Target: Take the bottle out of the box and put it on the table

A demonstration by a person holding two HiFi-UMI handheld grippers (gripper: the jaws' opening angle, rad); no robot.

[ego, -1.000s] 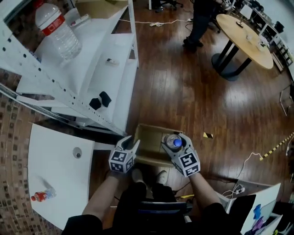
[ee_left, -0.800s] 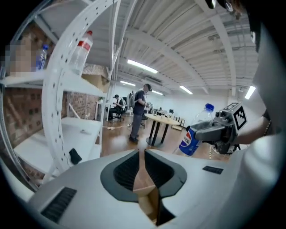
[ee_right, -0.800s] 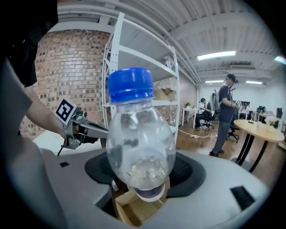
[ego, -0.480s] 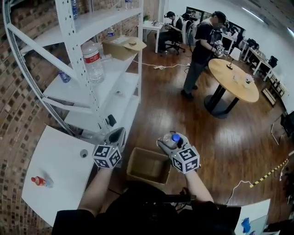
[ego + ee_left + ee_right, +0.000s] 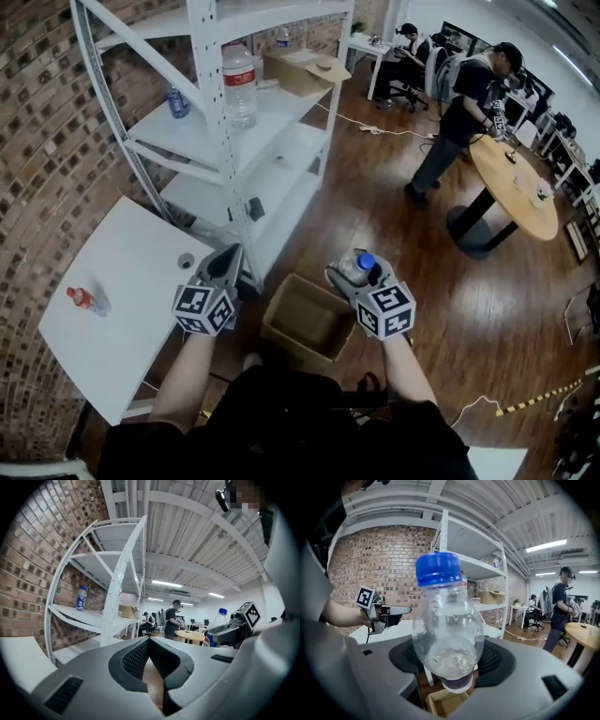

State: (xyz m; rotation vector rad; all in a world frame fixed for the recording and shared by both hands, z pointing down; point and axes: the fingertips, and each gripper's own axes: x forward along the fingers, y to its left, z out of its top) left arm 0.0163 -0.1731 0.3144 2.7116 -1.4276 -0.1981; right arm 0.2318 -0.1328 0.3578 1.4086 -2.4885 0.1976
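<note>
A clear plastic bottle [image 5: 355, 268] with a blue cap stands upright between the pads of my right gripper [image 5: 352, 274], which is shut on its body. In the right gripper view the bottle [image 5: 447, 625] fills the middle, above the open cardboard box [image 5: 443, 704]. That box [image 5: 307, 321] sits on the wooden floor between my arms and looks empty. My left gripper [image 5: 228, 258] is shut on nothing, held near the corner of the white table [image 5: 112, 281]. Its pads [image 5: 140, 656] meet in the left gripper view, where the held bottle [image 5: 216, 629] shows at the right.
A small red-labelled bottle [image 5: 86, 300] lies on the table. White shelving [image 5: 208, 112] against the brick wall carries a big water bottle [image 5: 240, 84], a small blue bottle [image 5: 175, 101] and a carton [image 5: 305, 70]. A person [image 5: 464, 112] stands by a round wooden table [image 5: 520, 183].
Both grippers have risen from the box, the right one lifting the bottle out of it. The left jaws have closed on nothing. The head view has tilted up.
</note>
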